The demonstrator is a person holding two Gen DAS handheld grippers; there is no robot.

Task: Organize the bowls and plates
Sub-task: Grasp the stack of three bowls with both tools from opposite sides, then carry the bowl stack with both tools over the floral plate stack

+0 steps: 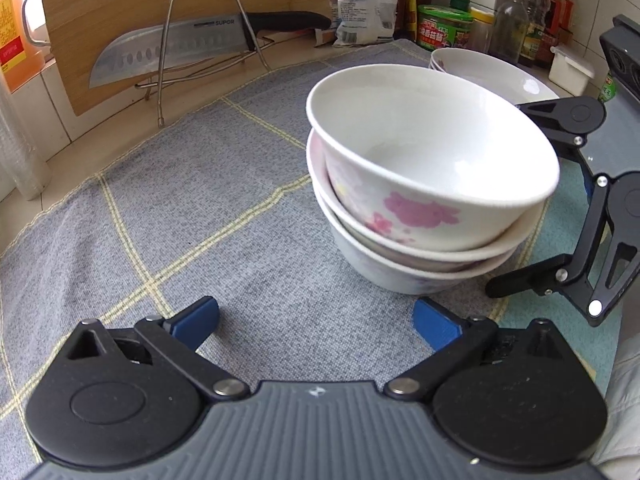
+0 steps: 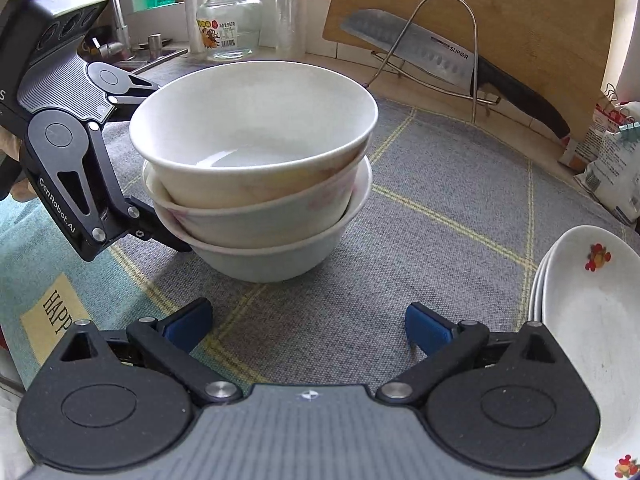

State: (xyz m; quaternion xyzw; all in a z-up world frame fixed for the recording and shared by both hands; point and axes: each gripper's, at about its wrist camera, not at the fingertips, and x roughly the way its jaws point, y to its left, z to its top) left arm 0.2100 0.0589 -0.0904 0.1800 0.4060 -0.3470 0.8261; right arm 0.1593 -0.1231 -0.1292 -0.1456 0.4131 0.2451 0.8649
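Note:
Three white bowls with pink flower prints stand nested in a stack (image 1: 420, 184) on the grey checked cloth (image 1: 180, 220). My left gripper (image 1: 316, 324) is open just in front of and left of the stack, with only cloth between its blue pads. My right gripper (image 2: 308, 324) is also open and holds nothing; the bowl stack (image 2: 256, 168) stands ahead of it to the left. In each wrist view the other gripper's black fingers (image 2: 140, 220) reach toward the side of the stack. A stack of white plates (image 2: 592, 320) with red prints lies at the right.
A knife (image 1: 168, 54) rests on a wire rack against a wooden cutting board (image 1: 120, 8) at the back. Bags and sauce bottles (image 1: 536, 12) line the back right. A glass jar (image 2: 230, 20) and a faucet (image 2: 116, 12) stand near the window. A teal mat (image 2: 48, 280) lies beside the cloth.

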